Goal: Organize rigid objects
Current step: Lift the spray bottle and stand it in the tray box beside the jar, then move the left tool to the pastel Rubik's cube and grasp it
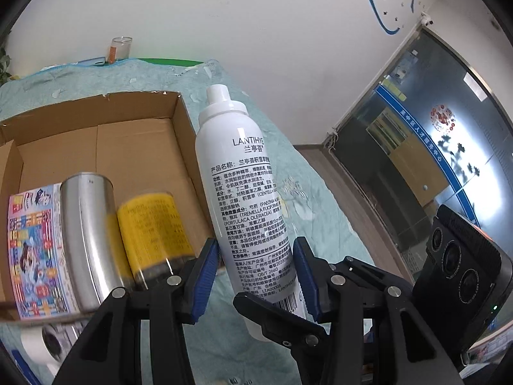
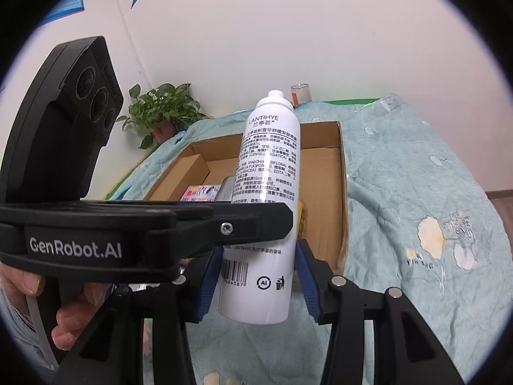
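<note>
A white spray bottle (image 1: 243,173) with black print hangs upright above the teal cloth, just right of the cardboard box (image 1: 96,102). My left gripper (image 1: 255,256) is shut on its lower body, blue pads on both sides. My right gripper (image 2: 258,263) is also shut on the same spray bottle (image 2: 269,147), lower down near the barcode. In the right wrist view the left gripper's black finger crosses in front of the bottle. Inside the box lie a silver can (image 1: 86,224), a yellow can (image 1: 150,227) and a colourful packet (image 1: 35,250).
The teal cloth (image 2: 416,176) covers the table. A glass cup (image 1: 120,49) stands at the far edge by the wall, and a potted plant (image 2: 163,109) sits in the corner. A white round object (image 1: 41,343) lies near the box's front. A hand (image 2: 73,304) holds the left gripper's handle.
</note>
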{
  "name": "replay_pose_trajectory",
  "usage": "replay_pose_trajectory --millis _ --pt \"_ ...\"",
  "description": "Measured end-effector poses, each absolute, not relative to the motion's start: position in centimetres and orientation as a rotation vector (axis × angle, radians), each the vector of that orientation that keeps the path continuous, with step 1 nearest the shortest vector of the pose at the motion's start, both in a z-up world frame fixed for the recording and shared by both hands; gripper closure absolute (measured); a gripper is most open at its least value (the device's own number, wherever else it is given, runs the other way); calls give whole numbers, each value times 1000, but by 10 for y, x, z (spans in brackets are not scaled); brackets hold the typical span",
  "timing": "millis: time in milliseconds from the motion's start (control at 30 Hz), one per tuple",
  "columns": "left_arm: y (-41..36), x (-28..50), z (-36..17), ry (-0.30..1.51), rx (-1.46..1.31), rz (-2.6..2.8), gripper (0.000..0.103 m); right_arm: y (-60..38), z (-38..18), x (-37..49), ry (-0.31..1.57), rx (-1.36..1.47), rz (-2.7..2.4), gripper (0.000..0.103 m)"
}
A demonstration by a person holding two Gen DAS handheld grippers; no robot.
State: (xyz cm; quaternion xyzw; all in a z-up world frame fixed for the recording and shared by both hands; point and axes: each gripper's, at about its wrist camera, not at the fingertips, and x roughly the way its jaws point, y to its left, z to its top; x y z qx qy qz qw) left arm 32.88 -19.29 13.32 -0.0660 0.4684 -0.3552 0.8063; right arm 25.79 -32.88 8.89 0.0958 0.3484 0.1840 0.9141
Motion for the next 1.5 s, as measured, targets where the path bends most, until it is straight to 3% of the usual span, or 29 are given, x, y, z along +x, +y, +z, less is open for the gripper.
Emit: replay_pose_trajectory --millis 167,500,700,867,900,967,1000,1033,1133,1167,1200,1233,1267,1300,1333,1367,1400,1433,1467,1500 --pt "-206 383 124 1050 -148 -724 59 -332 80 305 779 191 376 58" --pt "-228 449 38 1271 -243 -707 59 -339 25 342 948 206 291 59" --pt "-237 438 48 1249 -136 -656 56 -344 30 332 922 206 242 58" --pt "-212 394 84 1103 -70 -622 56 -353 50 295 838 217 179 39" --pt "-203 381 92 1050 -48 -615 53 -352 52 283 824 211 157 38" --pt "-180 342 115 910 -1 -571 35 -344 52 267 821 195 130 29" --pt "-166 319 125 831 22 -514 15 -336 52 256 815 190 139 29" --pt "-154 301 130 777 34 -469 1 -329 52 249 807 184 152 28" --pt "-114 252 142 591 74 -289 0 -303 50 229 763 137 178 28" --pt "-101 240 142 581 84 -263 0 -293 48 222 743 133 199 36" --pt "-91 233 141 584 82 -257 5 -288 48 216 732 132 214 45" --pt "-75 222 139 588 59 -256 37 -281 47 213 728 127 217 62" --pt "-64 214 137 599 36 -265 64 -273 48 208 727 119 207 63" --pt "-52 206 132 633 18 -275 103 -268 49 203 711 120 215 63" --pt "-38 203 128 671 -13 -259 101 -260 52 194 680 122 251 61" --pt "-27 197 126 670 -31 -241 100 -255 55 189 670 117 282 44" --pt "-13 189 126 664 -45 -220 87 -248 58 181 664 111 312 30" --pt "-4 184 123 673 -49 -195 67 -241 60 172 654 110 348 13" --pt "5 180 120 692 -53 -174 5 -233 62 161 630 109 392 13" --pt "15 173 114 697 -74 -153 4 -226 63 153 620 98 416 13"
